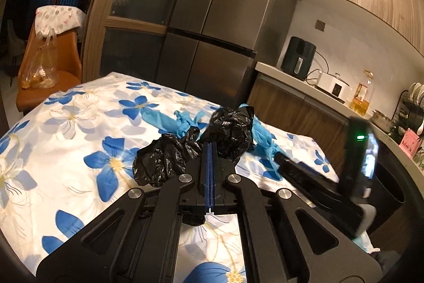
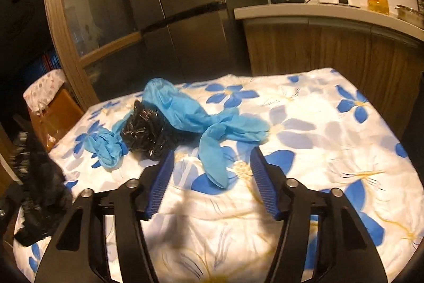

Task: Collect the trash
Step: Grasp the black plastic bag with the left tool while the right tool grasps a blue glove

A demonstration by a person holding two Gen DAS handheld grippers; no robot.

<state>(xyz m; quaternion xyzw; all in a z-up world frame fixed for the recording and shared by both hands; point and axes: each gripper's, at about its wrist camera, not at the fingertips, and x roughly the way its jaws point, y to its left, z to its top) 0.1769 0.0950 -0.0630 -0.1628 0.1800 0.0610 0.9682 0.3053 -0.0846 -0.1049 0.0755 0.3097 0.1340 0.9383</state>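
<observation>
Nearest the lens, the left gripper (image 1: 210, 150) has its jaws pressed together, and a crumpled black plastic bag (image 1: 169, 161) bunches around their tips; whether a fold is actually pinched between them cannot be told. The right gripper (image 2: 212, 163) hangs with jaws apart over the flowered cloth (image 2: 331, 150) covering the tabletop, a finger of the blue glove (image 2: 209, 129) lying between them, untouched.

The glove sprawls near the middle of the cloth, its cuff toward the far left, its fingers fanning toward the camera and right; its long axis runs diagonally from far left to near right. Just beside it, touching, sits a second wad of black plastic (image 2: 148, 134), and beyond that to the left a balled blue glove (image 2: 106, 147).

The step in hand appears to be picking up the spread glove. It would go best with the jaws lowered over the thicker palm rather than one thin finger, closing across the long axis so the limp rubber does not slip.

Behind stand a refrigerator (image 2: 180, 4) and a kitchen counter (image 2: 318, 12).
</observation>
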